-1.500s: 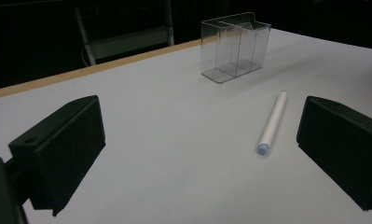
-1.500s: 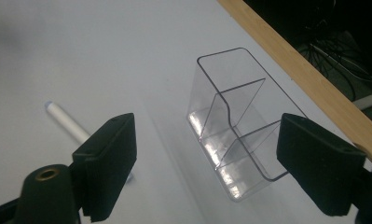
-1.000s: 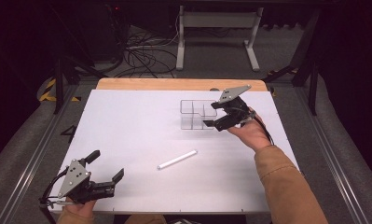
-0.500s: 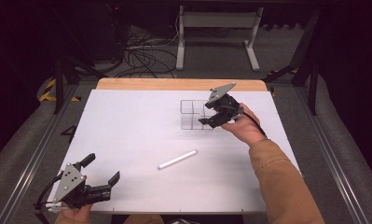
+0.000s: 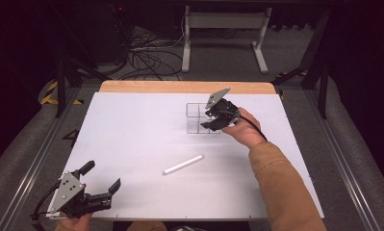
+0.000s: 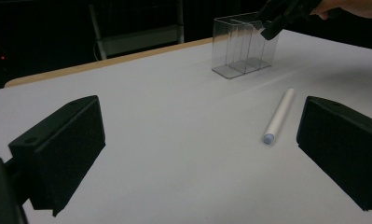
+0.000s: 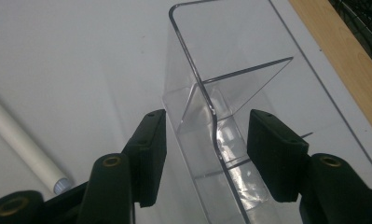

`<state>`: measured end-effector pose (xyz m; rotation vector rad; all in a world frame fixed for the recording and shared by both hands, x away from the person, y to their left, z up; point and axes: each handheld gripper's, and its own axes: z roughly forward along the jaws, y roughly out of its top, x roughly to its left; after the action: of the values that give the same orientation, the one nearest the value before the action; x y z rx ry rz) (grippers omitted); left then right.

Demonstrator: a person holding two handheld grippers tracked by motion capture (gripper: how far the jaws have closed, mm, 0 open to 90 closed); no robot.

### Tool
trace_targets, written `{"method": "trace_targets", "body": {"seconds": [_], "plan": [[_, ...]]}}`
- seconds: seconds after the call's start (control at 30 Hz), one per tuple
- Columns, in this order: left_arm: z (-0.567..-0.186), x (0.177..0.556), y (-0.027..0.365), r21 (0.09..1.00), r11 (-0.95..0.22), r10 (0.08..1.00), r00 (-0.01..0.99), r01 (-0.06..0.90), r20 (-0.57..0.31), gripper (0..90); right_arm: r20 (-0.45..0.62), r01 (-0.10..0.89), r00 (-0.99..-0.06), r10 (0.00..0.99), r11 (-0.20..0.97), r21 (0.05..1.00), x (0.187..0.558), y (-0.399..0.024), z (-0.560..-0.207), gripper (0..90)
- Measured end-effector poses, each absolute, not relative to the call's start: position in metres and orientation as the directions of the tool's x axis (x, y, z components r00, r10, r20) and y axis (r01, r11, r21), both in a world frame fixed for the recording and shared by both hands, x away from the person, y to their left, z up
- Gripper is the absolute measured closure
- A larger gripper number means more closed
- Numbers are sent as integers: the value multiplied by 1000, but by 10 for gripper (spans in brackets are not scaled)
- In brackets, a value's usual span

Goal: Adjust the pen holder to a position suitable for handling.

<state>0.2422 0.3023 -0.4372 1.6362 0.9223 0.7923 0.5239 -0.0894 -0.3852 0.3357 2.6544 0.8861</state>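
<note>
While right gripper point(image 5: 213, 121) jaws, closing, straddle clear divided box point(image 5: 199, 118) wall untouched, box stands upright, opening up.

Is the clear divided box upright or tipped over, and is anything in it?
Upright and empty: the clear divided box stands on its base with its open top up, bare compartments visible through its walls.

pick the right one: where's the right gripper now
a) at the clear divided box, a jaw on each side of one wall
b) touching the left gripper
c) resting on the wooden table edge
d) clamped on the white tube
a: in the right gripper view the right gripper has its jaws either side of a wall of the clear divided box, with gaps showing at both pads; they have just been closing. The white tube lies apart on the table.
</note>
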Motion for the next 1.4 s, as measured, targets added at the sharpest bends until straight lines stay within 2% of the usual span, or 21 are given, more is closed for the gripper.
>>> {"method": "trace_targets", "body": {"seconds": [0.63,0.9,1.4], "plan": [[-438,243,304,971,-150,874,484,184,43,18,-286,103,-916,282,853,511,530,-60,-403,511],[-437,242,303,973,-149,875,482,177,46,19,-291,97,-918,270,864,494,529,-63,-402,693],[-437,242,303,973,-148,877,479,177,46,18,-281,34,-940,192,874,485,524,-64,-396,856]]}}
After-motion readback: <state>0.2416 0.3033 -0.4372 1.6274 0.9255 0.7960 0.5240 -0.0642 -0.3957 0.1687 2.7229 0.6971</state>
